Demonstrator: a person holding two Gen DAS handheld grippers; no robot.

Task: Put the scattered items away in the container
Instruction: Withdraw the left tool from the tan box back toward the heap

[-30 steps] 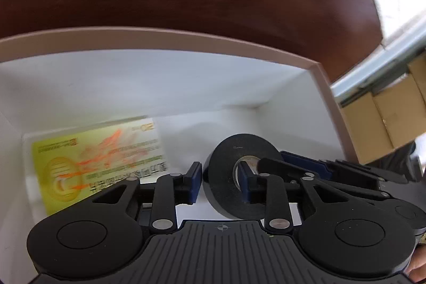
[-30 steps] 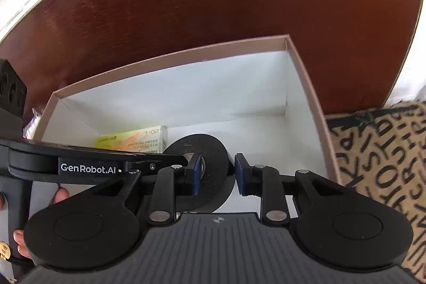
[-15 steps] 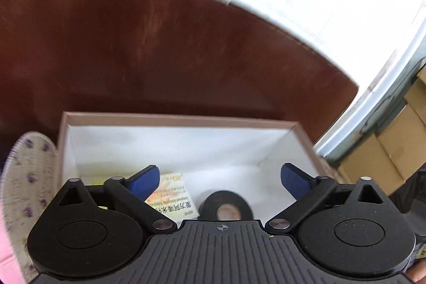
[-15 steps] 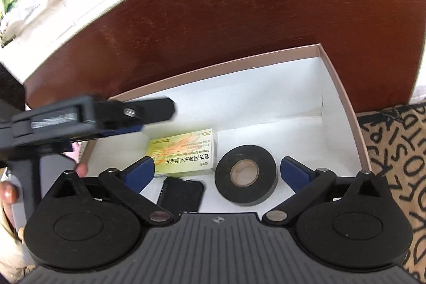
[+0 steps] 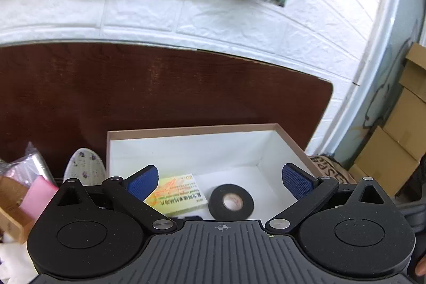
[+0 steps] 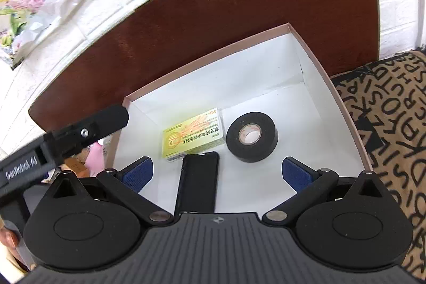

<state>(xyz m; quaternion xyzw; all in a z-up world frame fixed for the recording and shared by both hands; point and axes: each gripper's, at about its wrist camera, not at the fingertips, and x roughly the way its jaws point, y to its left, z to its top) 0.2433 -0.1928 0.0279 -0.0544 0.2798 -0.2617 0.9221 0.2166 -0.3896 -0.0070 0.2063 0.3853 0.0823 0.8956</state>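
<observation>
Left to right in the box: yellow carton, long axis running left-right; black case nearer you, long axis near-far; tape roll lying flat. Your left gripper and right gripper are both released, holding nothing.

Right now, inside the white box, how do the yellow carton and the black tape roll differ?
The yellow carton is a flat printed rectangle; the black tape roll is a plain ring with a pale core. In the right wrist view the carton lies to the left, its near edge at a black phone-like slab; the roll lies to the right, apart from both. Both rest on the floor of the white box, held by neither tool.
</observation>
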